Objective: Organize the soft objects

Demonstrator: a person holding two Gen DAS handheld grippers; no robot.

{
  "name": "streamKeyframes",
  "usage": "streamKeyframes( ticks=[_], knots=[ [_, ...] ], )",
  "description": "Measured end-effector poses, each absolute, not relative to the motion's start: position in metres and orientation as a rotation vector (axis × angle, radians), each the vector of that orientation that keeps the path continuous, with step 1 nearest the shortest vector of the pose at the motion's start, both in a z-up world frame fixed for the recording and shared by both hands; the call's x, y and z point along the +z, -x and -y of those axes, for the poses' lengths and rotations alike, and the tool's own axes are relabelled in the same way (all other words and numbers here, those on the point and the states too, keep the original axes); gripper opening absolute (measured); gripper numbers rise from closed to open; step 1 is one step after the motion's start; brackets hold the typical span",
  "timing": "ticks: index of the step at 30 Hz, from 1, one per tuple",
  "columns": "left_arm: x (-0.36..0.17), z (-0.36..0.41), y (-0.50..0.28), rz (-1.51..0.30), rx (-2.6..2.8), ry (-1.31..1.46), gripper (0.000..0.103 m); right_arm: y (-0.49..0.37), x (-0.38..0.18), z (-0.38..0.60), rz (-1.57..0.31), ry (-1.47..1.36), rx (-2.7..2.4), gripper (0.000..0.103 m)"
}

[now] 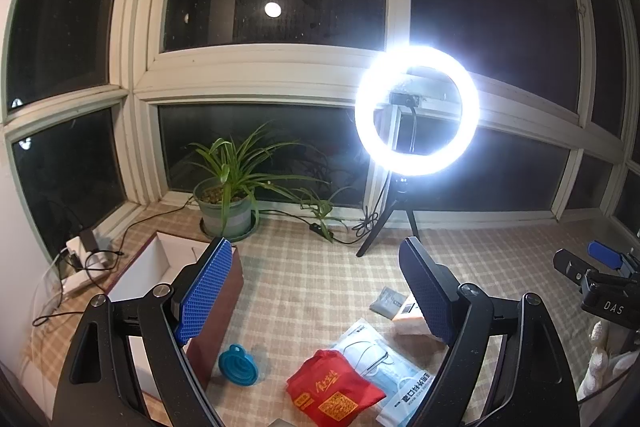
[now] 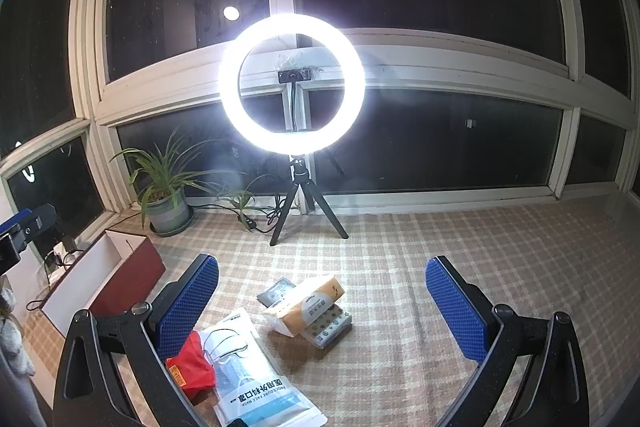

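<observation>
A folded red cloth bag point(image 1: 334, 389) lies on the checked tablecloth beside a clear pack of blue face masks point(image 1: 390, 367). Behind them sit an orange tissue pack point(image 2: 306, 305), a patterned tissue pack point(image 2: 330, 327) and a small grey packet point(image 2: 276, 293). A teal silicone funnel point(image 1: 239, 365) rests by the red box point(image 1: 218, 307), whose white inside is open at the top. My left gripper point(image 1: 320, 291) hovers open above the red bag and masks. My right gripper point(image 2: 322, 311) hovers open over the tissue packs. Neither holds anything.
A lit ring light on a tripod point(image 2: 292, 87) stands at the back centre, its cable trailing left. A potted plant point(image 1: 228, 203) sits by the window. A power strip with plugs point(image 1: 80, 259) lies at the far left. A white fluffy sleeve point(image 1: 600, 359) shows at the right.
</observation>
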State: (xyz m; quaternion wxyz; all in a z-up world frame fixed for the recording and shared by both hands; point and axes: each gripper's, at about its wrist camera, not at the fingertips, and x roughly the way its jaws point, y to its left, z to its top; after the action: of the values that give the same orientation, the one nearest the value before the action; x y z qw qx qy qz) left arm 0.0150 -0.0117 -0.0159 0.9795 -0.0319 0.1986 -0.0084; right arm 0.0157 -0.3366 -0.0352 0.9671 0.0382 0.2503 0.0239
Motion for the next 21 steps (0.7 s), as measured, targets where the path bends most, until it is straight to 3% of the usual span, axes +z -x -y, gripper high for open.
streamKeyframes(
  ticks=[21],
  knots=[
    [-0.057, 0.005, -0.010, -0.534, 0.001, 0.096, 0.086, -0.014, -0.060, 0.347, -0.618, -0.097, 0.149, 0.102]
  ],
)
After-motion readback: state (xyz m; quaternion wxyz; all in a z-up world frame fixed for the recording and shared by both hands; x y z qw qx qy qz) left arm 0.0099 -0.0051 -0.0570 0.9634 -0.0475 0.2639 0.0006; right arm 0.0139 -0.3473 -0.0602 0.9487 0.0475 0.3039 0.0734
